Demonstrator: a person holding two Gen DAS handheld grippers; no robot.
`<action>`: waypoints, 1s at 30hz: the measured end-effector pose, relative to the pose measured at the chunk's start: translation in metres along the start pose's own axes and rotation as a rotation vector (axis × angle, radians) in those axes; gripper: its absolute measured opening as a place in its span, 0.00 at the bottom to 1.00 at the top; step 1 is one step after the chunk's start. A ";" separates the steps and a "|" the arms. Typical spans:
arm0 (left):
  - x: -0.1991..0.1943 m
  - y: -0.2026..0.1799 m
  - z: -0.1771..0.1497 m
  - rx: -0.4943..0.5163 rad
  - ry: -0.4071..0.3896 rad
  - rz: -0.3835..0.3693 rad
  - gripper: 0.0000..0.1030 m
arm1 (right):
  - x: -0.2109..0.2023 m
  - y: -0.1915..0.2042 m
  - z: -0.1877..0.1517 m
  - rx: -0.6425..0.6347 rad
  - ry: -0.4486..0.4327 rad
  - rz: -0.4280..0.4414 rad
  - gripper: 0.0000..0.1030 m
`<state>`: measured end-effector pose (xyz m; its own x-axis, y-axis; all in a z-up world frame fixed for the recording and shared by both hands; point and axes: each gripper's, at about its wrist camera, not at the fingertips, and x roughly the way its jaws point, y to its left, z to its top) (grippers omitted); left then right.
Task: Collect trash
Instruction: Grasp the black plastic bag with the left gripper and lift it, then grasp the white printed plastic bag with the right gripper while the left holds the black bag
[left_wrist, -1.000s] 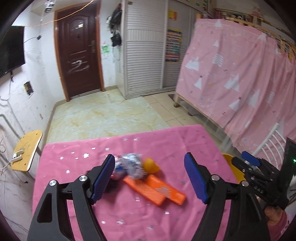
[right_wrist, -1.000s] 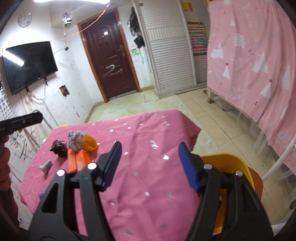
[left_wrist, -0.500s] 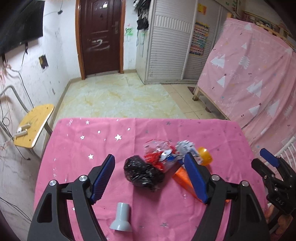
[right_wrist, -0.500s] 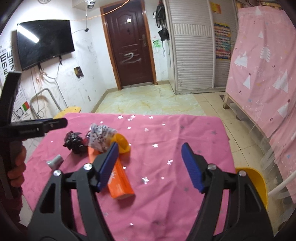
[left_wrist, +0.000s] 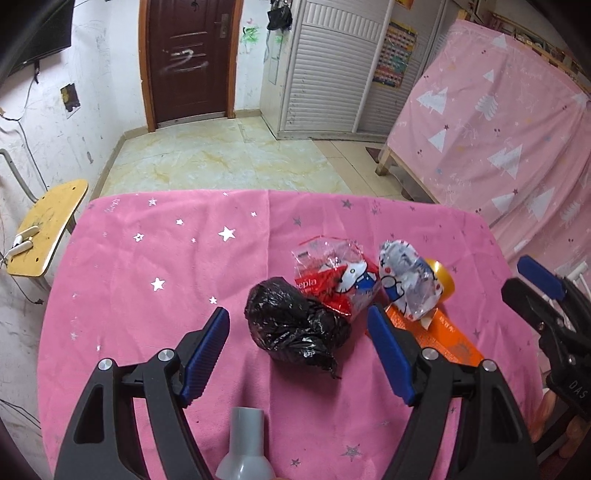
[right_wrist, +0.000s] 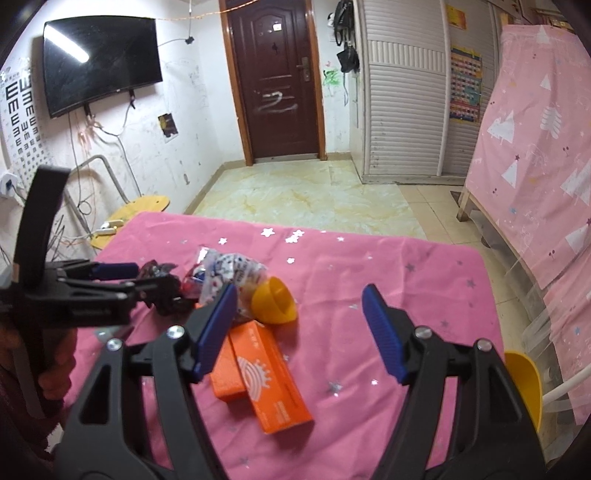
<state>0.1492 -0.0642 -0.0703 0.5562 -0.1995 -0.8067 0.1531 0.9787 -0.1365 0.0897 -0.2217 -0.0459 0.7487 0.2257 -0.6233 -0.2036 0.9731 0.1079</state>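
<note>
Trash lies in a cluster on the pink starred tablecloth (left_wrist: 147, 266). A crumpled black bag (left_wrist: 295, 325) sits just beyond my left gripper (left_wrist: 297, 323), level with the gap between its open fingers and not touched. Behind the bag are a red and clear cartoon wrapper (left_wrist: 332, 277), a white and blue wrapper (left_wrist: 406, 284), a yellow cup (left_wrist: 441, 280) and two orange boxes (left_wrist: 447, 336). A grey plastic cap (left_wrist: 245, 443) lies under the left gripper. My right gripper (right_wrist: 299, 299) is open above the cloth, with the yellow cup (right_wrist: 275, 306) and orange boxes (right_wrist: 266, 369) by its left finger.
A yellow wooden chair (left_wrist: 48, 221) stands off the table's left edge and a yellow stool (right_wrist: 524, 384) off its right edge. A pink curtained bed frame (left_wrist: 498, 129) lines the right side. Tiled floor runs to a brown door (right_wrist: 277, 81).
My left gripper swung left and came down, so the black bag now fronts its gap instead of the orange boxes. My right gripper moved left toward the pile and opened slightly wider.
</note>
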 end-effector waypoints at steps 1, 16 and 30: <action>0.002 -0.001 -0.001 0.008 0.002 -0.003 0.66 | 0.002 0.002 0.001 -0.004 0.002 0.001 0.66; 0.011 -0.004 -0.011 0.064 0.004 -0.048 0.20 | 0.028 0.030 0.008 -0.048 0.044 0.033 0.66; -0.035 0.042 -0.006 -0.033 -0.096 0.000 0.20 | 0.063 0.066 0.010 -0.107 0.103 0.046 0.56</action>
<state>0.1313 -0.0160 -0.0514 0.6321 -0.2018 -0.7481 0.1274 0.9794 -0.1566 0.1301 -0.1428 -0.0703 0.6693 0.2583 -0.6967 -0.3064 0.9501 0.0580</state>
